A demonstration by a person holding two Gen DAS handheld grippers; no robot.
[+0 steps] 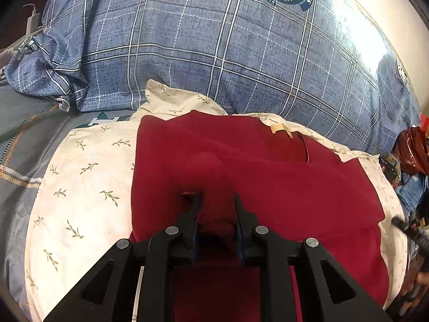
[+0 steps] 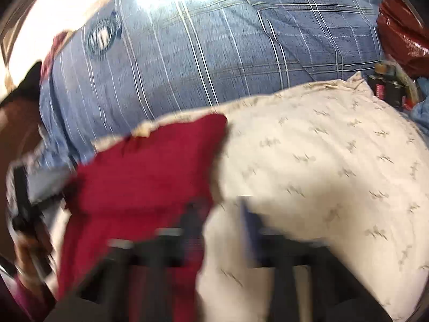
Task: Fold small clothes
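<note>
A dark red garment (image 1: 268, 177) lies partly folded on a cream pillow with leaf print (image 1: 80, 182). A beige label (image 1: 278, 128) shows near its far edge. My left gripper (image 1: 217, 201) is over the garment with a bunched fold of red cloth between its fingers; the fingers stand somewhat apart around it. In the right wrist view, which is motion-blurred, the red garment (image 2: 139, 177) lies to the left on the cream pillow (image 2: 321, 166). My right gripper (image 2: 219, 209) is open at the garment's right edge, its right finger (image 2: 249, 222) over bare pillow.
A blue plaid duvet (image 1: 214, 43) with a round crest lies behind the pillow. A grey sheet (image 1: 21, 139) is at left. A shiny red bag (image 1: 413, 147) and clutter sit at right. The bag (image 2: 402, 35) also shows top right in the right wrist view.
</note>
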